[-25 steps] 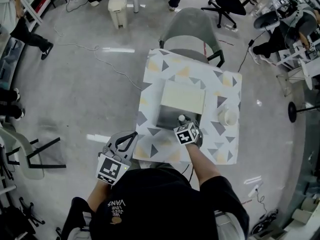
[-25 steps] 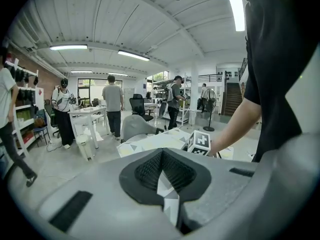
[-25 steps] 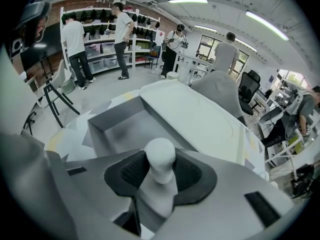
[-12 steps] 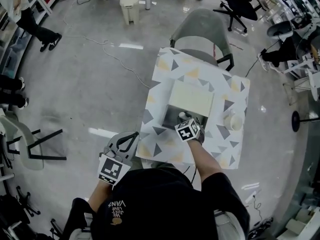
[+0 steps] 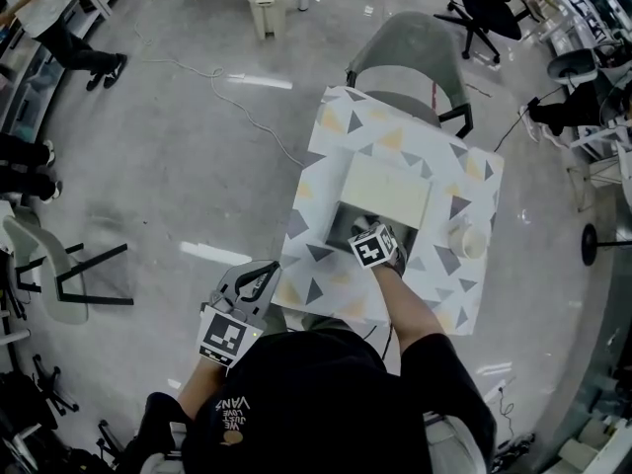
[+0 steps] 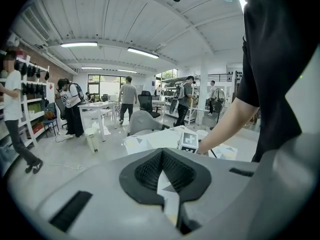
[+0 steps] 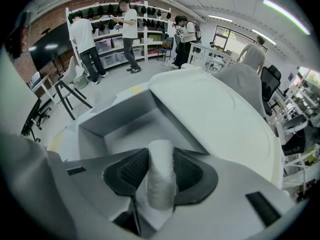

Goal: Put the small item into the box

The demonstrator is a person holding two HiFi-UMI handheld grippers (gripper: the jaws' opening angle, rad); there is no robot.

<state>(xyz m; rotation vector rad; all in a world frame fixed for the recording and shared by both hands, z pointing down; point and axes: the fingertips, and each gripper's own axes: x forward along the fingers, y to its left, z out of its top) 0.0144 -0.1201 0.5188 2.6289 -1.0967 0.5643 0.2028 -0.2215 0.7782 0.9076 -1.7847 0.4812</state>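
Right hand-held gripper (image 7: 161, 170), jaws just opening a little, pinches the white small item (image 7: 160, 186) above the box (image 7: 125, 129); left hand-held gripper (image 6: 162, 173) pressed together, empty

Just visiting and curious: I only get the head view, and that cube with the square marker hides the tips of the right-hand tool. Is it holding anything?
Observer: Yes. The right gripper view shows the right gripper with a small white item upright between its pads. The jaws have just been opening, but the pads look to be touching it.
Operator: Where is it aimed?
Observer: At the open box. Its grey inside lies just beyond the jaws.
Operator: And the other tool?
Observer: The left gripper is shut, with nothing between its pads.
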